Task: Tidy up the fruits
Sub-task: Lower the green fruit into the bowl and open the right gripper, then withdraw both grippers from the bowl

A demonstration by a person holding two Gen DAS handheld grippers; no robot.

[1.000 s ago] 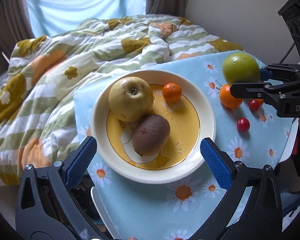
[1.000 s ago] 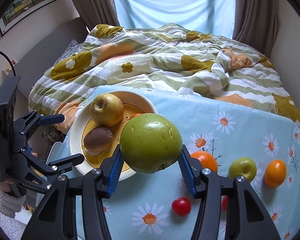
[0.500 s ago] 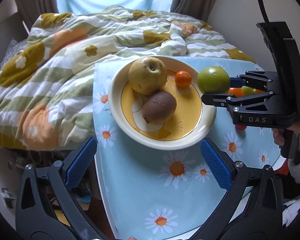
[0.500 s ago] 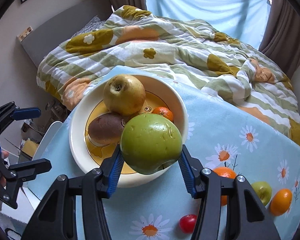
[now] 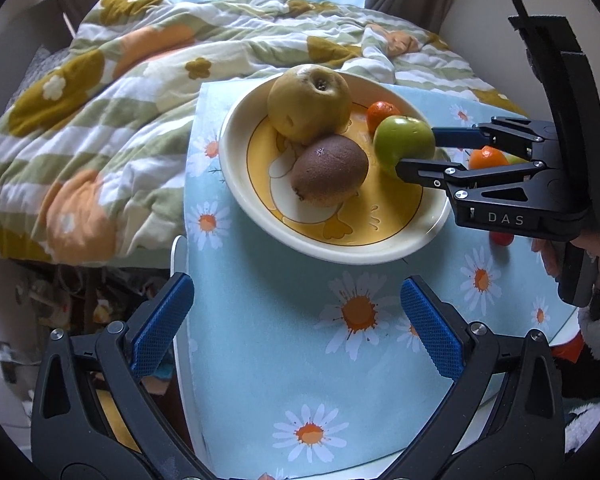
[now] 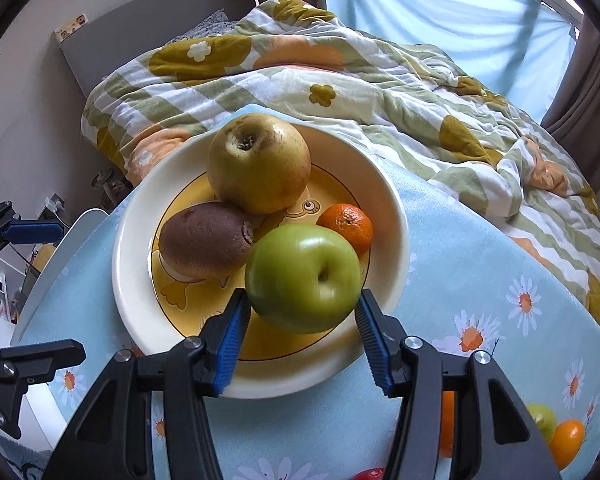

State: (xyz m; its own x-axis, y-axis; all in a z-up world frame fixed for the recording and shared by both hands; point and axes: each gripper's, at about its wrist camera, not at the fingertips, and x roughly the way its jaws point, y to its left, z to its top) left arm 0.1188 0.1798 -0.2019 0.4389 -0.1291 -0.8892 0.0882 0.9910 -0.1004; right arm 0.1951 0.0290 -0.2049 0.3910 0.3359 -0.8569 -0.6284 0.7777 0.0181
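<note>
The right claw (image 6: 302,336) has just been widening, its pads loose beside the green apple (image 6: 303,278) in the plate (image 6: 396,216); contact is unclear. Left claw (image 5: 296,324) gapes empty. Oranges (image 6: 566,442) right of it are half-hidden.

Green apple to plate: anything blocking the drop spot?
Nothing visible does. The green apple sits between the right gripper pads, whose jaws have just been opening, over bare plate floor. The kiwi, yellow pear and mandarin crowd it on the left and far sides.
</note>
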